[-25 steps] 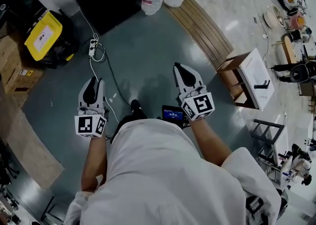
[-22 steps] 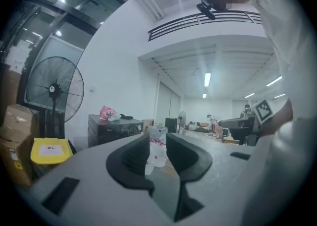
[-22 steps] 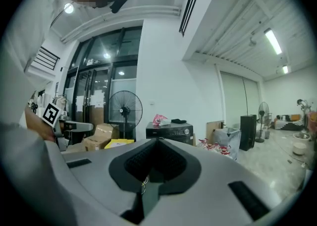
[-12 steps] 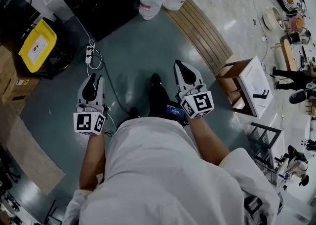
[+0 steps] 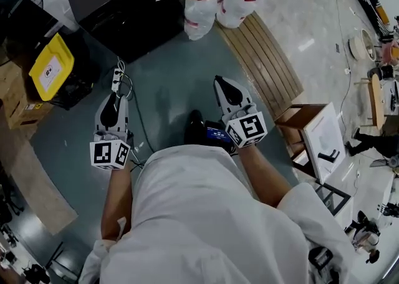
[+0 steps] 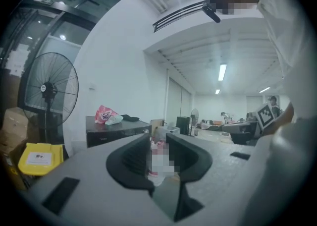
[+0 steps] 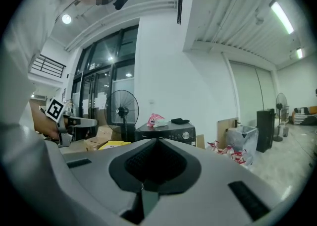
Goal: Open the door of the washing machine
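Approach stage, I judge: washer [image 5: 128, 2] ahead, well apart from both grippers. Left gripper [image 5: 113, 101] spread, empty; right gripper [image 5: 227, 86] pressed together. Door not discernible; next, close in.

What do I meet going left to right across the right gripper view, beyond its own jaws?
left gripper → standing fan → washing machine → white bags → tall black box

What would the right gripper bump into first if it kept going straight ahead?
Probably the washing machine: it sits dead ahead of the right gripper, though depth is unclear.
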Demonstrator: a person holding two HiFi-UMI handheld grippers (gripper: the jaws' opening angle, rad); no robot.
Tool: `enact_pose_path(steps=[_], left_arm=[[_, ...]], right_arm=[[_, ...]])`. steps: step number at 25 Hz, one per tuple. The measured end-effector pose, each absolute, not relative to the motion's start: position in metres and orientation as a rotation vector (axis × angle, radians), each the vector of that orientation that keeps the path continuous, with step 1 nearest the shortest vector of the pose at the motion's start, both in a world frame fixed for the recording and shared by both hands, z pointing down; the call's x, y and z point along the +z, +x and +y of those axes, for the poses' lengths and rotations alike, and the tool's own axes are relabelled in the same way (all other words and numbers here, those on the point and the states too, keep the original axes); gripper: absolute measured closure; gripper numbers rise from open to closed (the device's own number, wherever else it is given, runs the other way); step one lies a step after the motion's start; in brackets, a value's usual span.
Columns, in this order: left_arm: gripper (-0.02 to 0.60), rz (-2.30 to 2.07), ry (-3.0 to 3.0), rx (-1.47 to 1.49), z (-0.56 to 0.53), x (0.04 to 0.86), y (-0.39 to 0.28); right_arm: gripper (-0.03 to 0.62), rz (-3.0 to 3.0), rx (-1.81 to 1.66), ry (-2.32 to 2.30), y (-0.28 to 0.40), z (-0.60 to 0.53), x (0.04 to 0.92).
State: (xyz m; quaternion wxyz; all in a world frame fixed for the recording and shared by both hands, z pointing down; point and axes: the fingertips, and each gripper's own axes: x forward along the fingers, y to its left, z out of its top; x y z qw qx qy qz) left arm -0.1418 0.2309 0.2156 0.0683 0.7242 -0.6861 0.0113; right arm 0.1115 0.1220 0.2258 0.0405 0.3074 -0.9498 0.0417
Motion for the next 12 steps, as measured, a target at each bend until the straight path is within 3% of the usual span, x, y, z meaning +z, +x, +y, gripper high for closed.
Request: enact_pose_path(steps=[12], left_arm=[[0.474, -2.18, 2.0, 0.053, 0.132, 0.216, -0.136]], right_arm=[[0.562, -2.958, 0.263, 0.724, 0.096, -0.012, 0.246]])
